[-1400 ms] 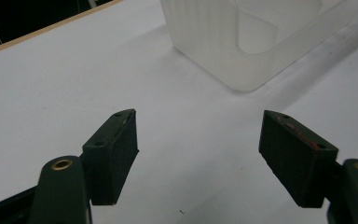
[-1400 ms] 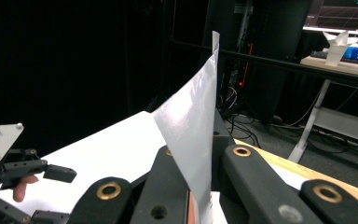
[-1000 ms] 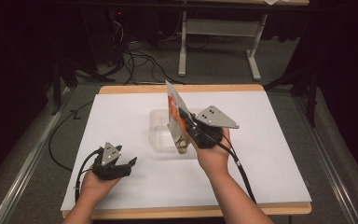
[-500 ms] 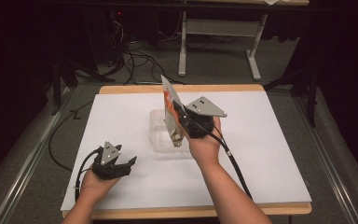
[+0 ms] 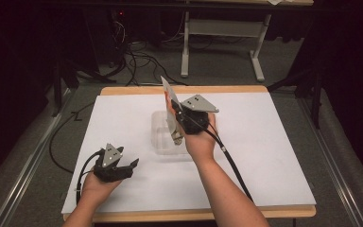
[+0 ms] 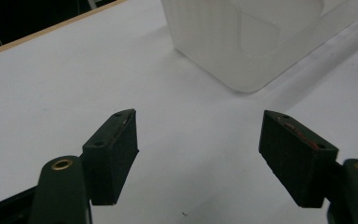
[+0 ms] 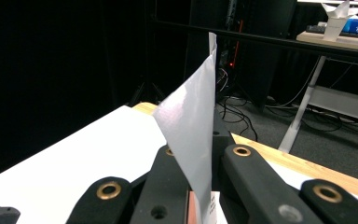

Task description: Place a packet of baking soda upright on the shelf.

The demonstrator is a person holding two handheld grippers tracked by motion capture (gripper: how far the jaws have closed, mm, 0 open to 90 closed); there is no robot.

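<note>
The right tongs (image 5: pixel 174 109), near the middle of the high view, are clamped on a flat silver packet (image 5: pixel 169 97) that stands on edge and sticks up past their tips. In the right gripper view the packet (image 7: pixel 193 126) rises between the two closed black jaws, tapering to a point at the upper middle of the frame. Just below it in the high view sits a clear plastic container (image 5: pixel 163 135) on the white desk (image 5: pixel 264 156); the packet hangs above its far rim. The left tongs (image 5: pixel 133 164), at lower left, rest apart from both, jaws spread wide with nothing between them. In the left gripper view the container (image 6: pixel 261 42) fills the upper right.
</note>
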